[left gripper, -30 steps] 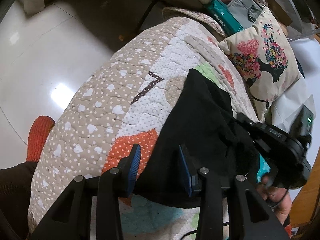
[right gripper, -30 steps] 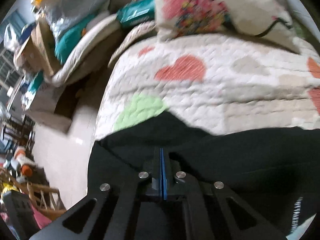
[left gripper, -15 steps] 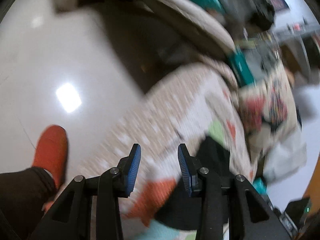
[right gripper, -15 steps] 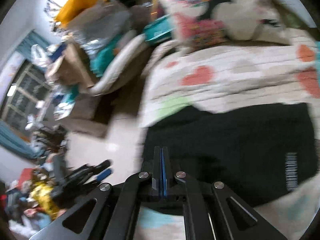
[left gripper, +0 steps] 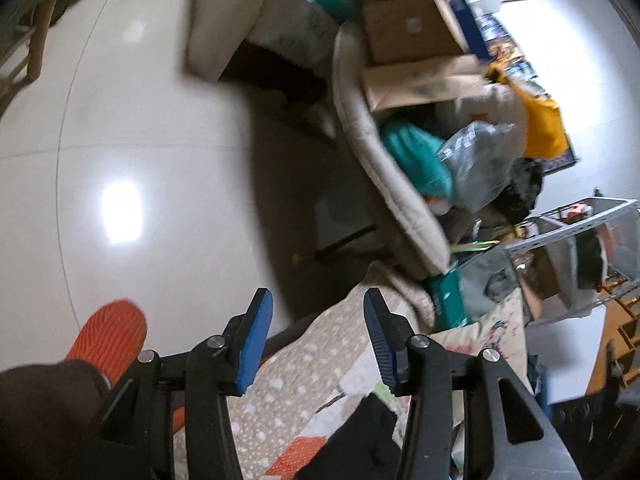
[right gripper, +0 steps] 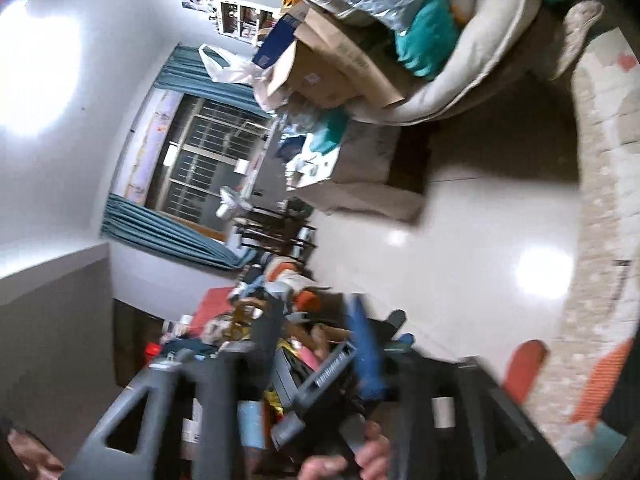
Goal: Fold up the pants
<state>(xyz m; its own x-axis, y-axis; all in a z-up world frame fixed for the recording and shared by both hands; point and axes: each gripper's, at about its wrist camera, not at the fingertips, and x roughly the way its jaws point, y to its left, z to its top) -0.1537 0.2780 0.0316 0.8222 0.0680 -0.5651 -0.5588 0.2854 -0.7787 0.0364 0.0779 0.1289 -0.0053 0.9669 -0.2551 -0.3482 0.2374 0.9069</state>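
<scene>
The black pants (left gripper: 360,440) lie on the patchwork quilt (left gripper: 304,368), only a corner showing at the bottom of the left wrist view. My left gripper (left gripper: 317,300) hangs above the quilt's edge and the floor, its jaws opening with nothing between the blue pads (left gripper: 256,344). The right wrist view is blurred. There my right gripper (right gripper: 316,332) points out into the room, jaws opening and empty. A hand (right gripper: 360,456) holding the other tool's black housing (right gripper: 328,368) shows behind its fingers. The pants do not appear in this view.
A glossy white tiled floor (left gripper: 120,160) lies beside the bed. A beige padded seat (left gripper: 384,184) piled with cardboard boxes (left gripper: 408,32) and bags stands beyond it. An orange slipper (left gripper: 108,336) and a dark trouser leg (left gripper: 40,408) are at lower left. A window with teal curtains (right gripper: 168,236) is far off.
Both views have swung up and away from the pants toward the floor and the clutter. The right gripper, shut before, now stands open. The left gripper's jaws are wider apart.
</scene>
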